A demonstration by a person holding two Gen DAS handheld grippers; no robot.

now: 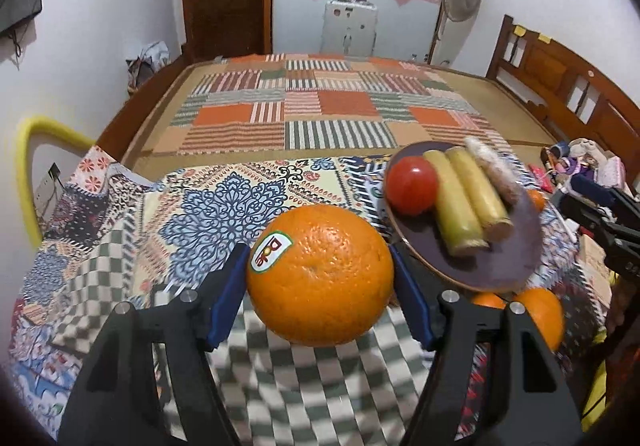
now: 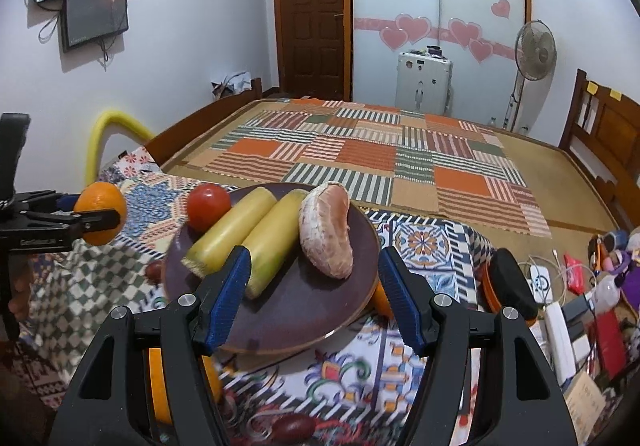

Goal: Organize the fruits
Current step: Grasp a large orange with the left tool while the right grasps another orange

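My left gripper (image 1: 320, 278) is shut on a large orange (image 1: 320, 278) with a sticker and holds it above the patterned cloth; it also shows in the right wrist view (image 2: 100, 217). A dark purple plate (image 2: 296, 310) carries a red tomato (image 2: 208, 205), two yellow-green sugarcane pieces (image 2: 248, 234) and a peeled citrus segment (image 2: 330, 234). My right gripper (image 2: 314, 294) is open, its blue pads either side of the plate's near part. The plate (image 1: 504, 262) shows in the left wrist view to the right of the held orange.
More oranges (image 1: 540, 310) lie under and beside the plate, one below my right gripper (image 2: 160, 386). A dark red fruit (image 2: 292, 426) lies near the front. A black-and-orange object (image 2: 508, 282) and cluttered items (image 2: 580, 306) sit to the right. A bed (image 2: 380, 153) lies behind.
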